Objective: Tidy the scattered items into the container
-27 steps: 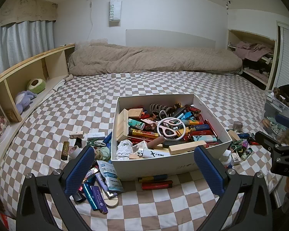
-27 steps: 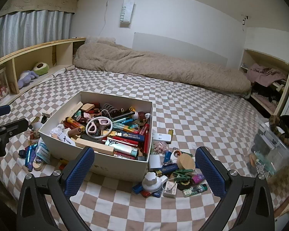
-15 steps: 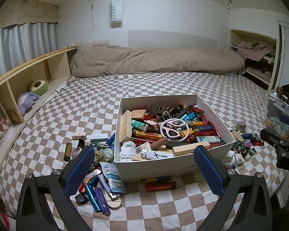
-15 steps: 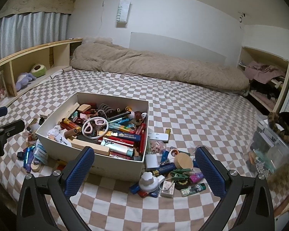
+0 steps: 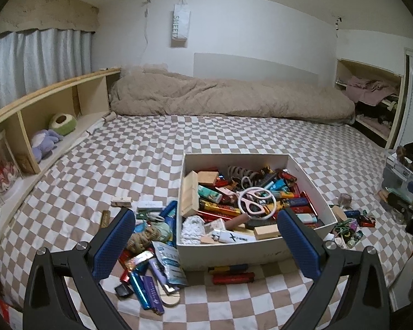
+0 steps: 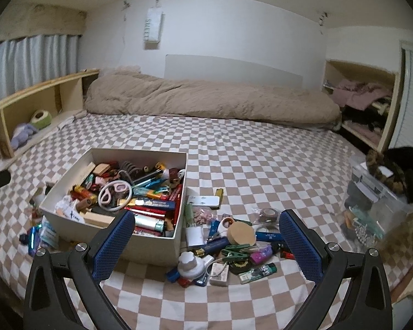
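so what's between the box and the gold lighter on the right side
In the right wrist view, a flat white case lies on the checked sheet between the box wall and the gold lighter. Nothing else sits in that stretch.

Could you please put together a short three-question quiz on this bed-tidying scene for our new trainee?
1. True or false: the left gripper is shut on an item.
2. Multiple choice: the pink-handled scissors lie (A) on the checkered bedsheet, (B) inside the white box, (C) on the wooden shelf.
3. Fill in: in the right wrist view, the round wooden disc lies on the ___ side of the box, between the fingers of the right gripper.

Key: 1 false, both grippers are open and empty; 2 B; 3 right.
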{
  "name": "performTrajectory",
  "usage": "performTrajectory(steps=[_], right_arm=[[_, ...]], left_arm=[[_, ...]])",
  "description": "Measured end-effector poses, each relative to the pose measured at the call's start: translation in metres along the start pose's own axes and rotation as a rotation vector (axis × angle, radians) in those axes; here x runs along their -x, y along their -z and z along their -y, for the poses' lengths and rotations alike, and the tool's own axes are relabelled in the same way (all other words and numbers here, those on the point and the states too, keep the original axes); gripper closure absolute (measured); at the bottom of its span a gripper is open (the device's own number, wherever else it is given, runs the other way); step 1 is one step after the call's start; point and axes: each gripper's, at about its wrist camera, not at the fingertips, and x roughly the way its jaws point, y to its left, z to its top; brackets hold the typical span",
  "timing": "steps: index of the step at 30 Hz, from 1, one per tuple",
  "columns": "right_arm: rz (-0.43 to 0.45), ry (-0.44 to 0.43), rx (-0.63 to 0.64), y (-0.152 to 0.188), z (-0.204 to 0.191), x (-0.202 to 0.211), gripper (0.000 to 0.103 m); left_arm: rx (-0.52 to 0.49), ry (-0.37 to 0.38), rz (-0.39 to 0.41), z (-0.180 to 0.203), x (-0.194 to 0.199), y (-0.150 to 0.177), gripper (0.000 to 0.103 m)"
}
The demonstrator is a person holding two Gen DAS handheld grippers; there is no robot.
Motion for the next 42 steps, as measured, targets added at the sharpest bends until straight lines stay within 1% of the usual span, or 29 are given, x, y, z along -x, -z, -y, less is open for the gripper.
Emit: performTrajectory(steps=[3,6,12,15,18,23,28,30,33,38,40,42], right_arm=[[-0.010,-0.020,-0.015,-0.001,0.010,-0.002,0.000],[-0.010,-0.026,-0.033,0.001,0.018,-0.004,0.000],[-0.062,-0.063,-0.012,0.019,0.025,-0.022,0.000],[-0.061,-0.035,-0.033,0.034,0.032,-0.033,0.000],[-0.082,-0.017,-0.075,0.050,0.039,-0.050,0.000],[-0.189,-0.026,-0.082,0.079,0.042,-0.082,0.000],[-0.278,0.004,-0.089,0.109,0.045,-0.105,0.000],[-0.309,0.010,-0.085,0.118,0.046,-0.111,0.000],[-0.354,0.013,-0.082,0.132,0.046,-0.119,0.000],[-0.397,0.010,-0.092,0.151,0.049,-0.128,0.000],[-0.413,0.008,-0.098,0.157,0.049,-0.132,0.000],[-0.407,0.018,-0.081,0.161,0.046,-0.132,0.000]], left_arm=[[0.013,0.004,-0.004,-0.004,0.002,-0.004,0.000],[0.015,0.035,-0.021,-0.009,0.001,-0.005,0.000],[-0.012,0.000,-0.036,-0.026,-0.007,0.003,0.000],[-0.025,-0.008,-0.067,-0.036,-0.015,0.014,0.000],[-0.023,-0.012,-0.106,-0.046,-0.024,0.028,0.000],[0.044,-0.031,-0.171,-0.068,-0.040,0.048,0.000],[0.005,-0.077,-0.238,-0.083,-0.055,0.069,0.000],[-0.007,-0.084,-0.264,-0.090,-0.060,0.078,0.000],[-0.025,-0.081,-0.314,-0.098,-0.068,0.094,0.000],[-0.058,-0.068,-0.392,-0.109,-0.081,0.113,0.000],[-0.056,-0.053,-0.419,-0.116,-0.089,0.118,0.000],[-0.061,-0.036,-0.441,-0.121,-0.096,0.122,0.000]])
